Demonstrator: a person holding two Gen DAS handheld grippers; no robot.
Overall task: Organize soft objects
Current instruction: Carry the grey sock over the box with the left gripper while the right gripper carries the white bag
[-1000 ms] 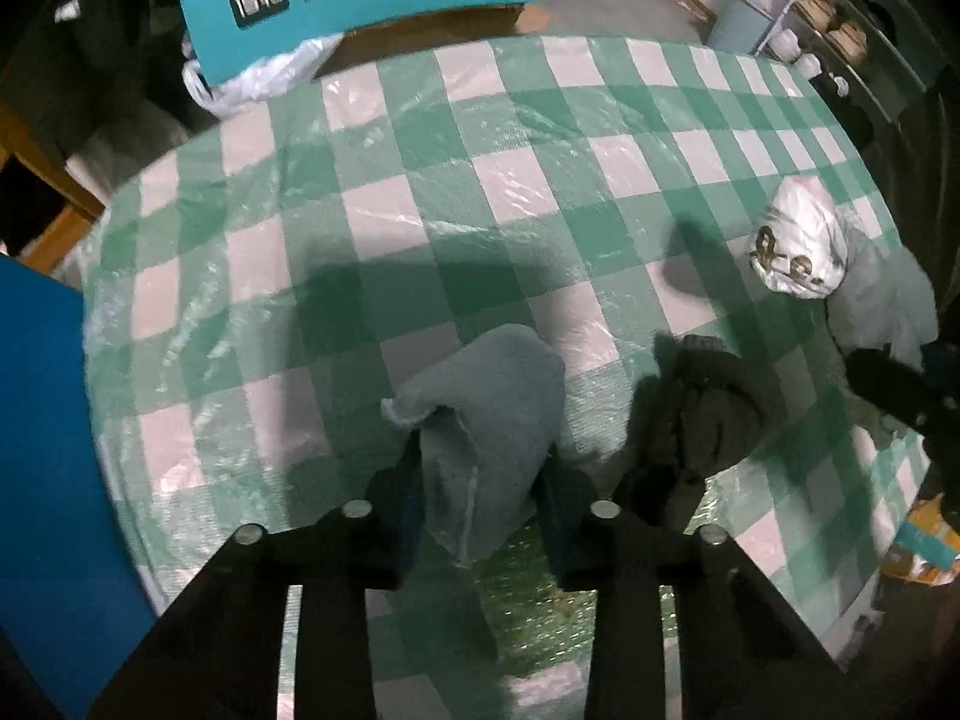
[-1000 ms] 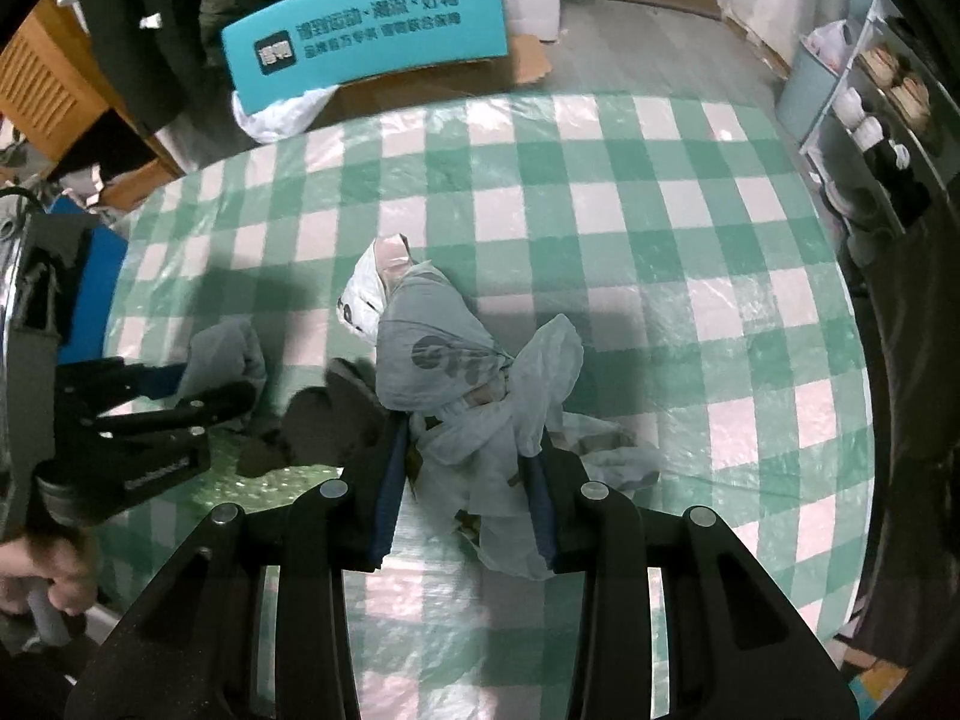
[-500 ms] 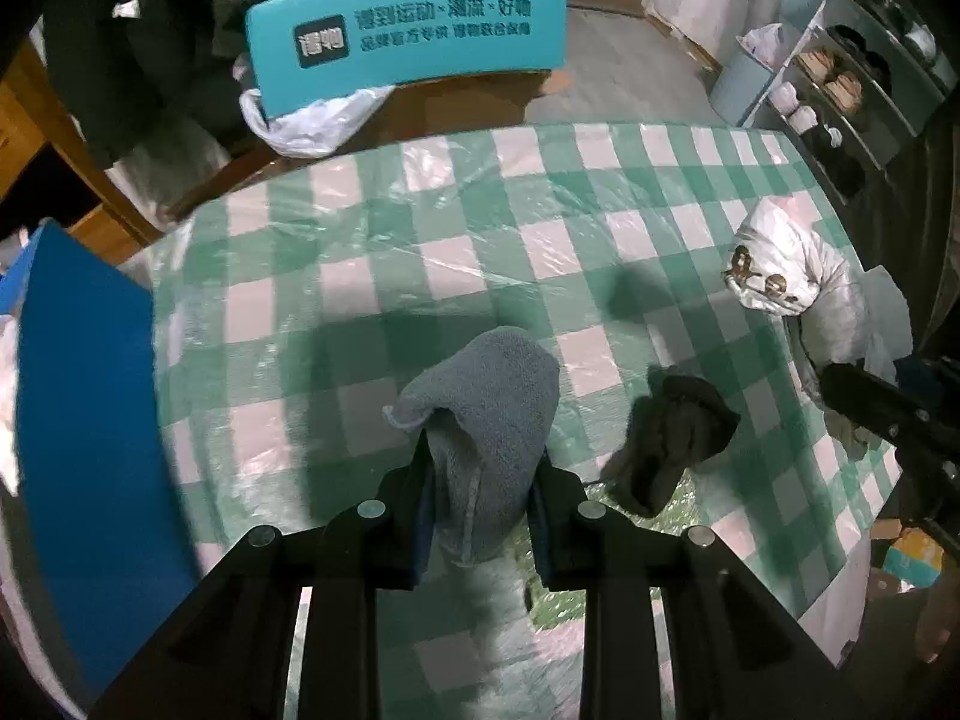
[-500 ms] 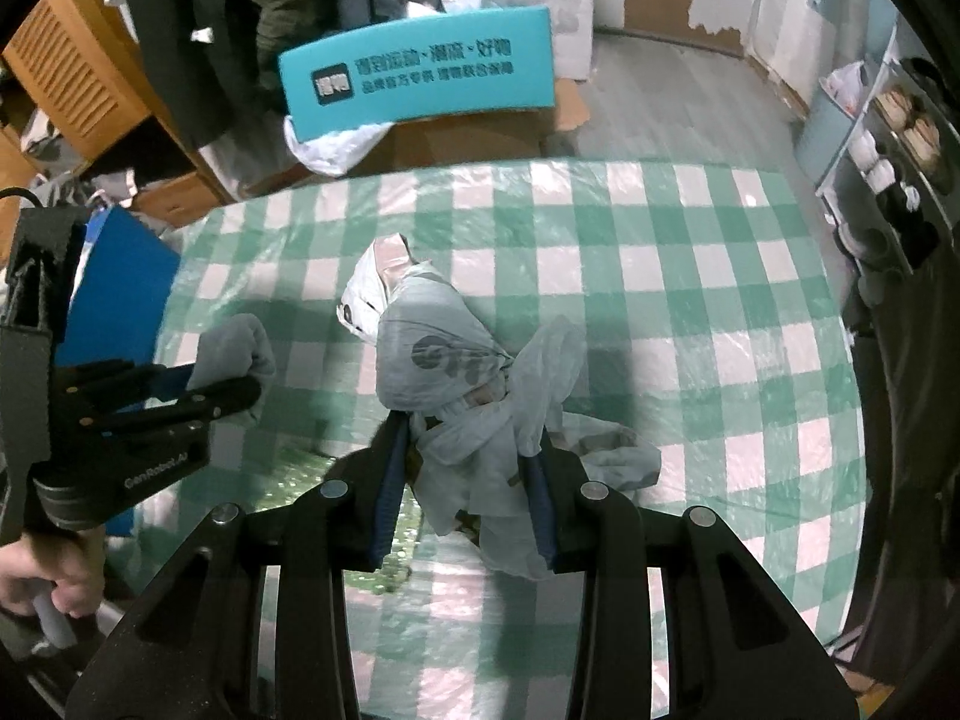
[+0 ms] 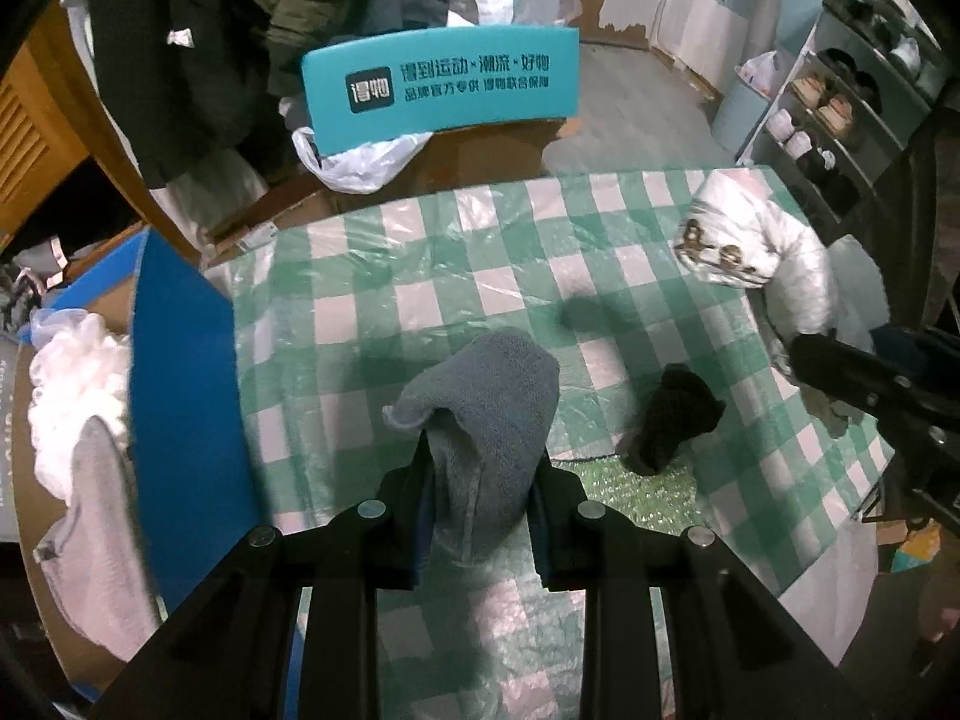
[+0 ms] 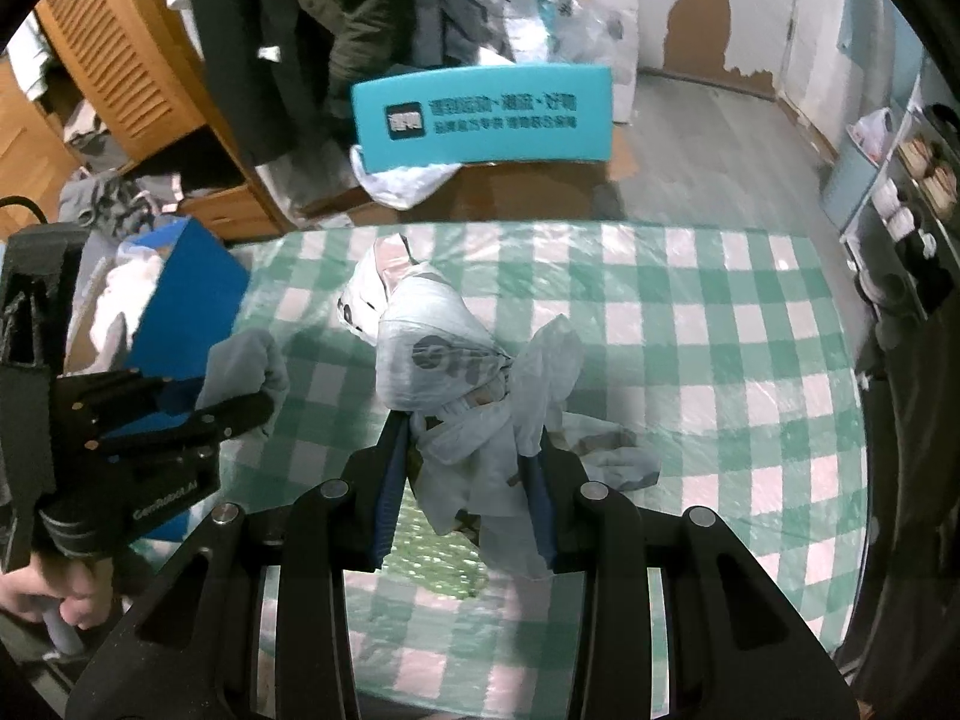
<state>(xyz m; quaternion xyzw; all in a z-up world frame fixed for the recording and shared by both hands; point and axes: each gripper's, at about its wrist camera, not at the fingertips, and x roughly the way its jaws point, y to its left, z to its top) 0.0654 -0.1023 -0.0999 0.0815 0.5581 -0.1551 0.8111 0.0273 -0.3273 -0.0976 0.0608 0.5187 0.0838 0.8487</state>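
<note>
My left gripper (image 5: 480, 480) is shut on a grey knitted cloth (image 5: 489, 408) and holds it above the green-checked table (image 5: 420, 276). Seen from the right wrist view, that left gripper (image 6: 264, 402) sits at the left with the grey cloth (image 6: 240, 360) in it. My right gripper (image 6: 471, 468) is shut on a pale printed garment (image 6: 444, 354) bunched up and hanging over the table (image 6: 690, 348). In the left wrist view the same garment (image 5: 750, 246) shows at the right. A dark cloth (image 5: 672, 414) lies on the table between the two.
A blue-walled cardboard box (image 5: 180, 372) with white and grey soft things (image 5: 72, 384) inside stands off the table's left edge. A teal sign (image 5: 438, 84) and a white plastic bag (image 5: 354, 162) sit beyond the far edge. A shoe rack (image 5: 840, 102) is at the far right.
Both grippers have risen with their cloths, so the table looks smaller and the blue box has come into view at the left. The dark cloth stayed on the table.
</note>
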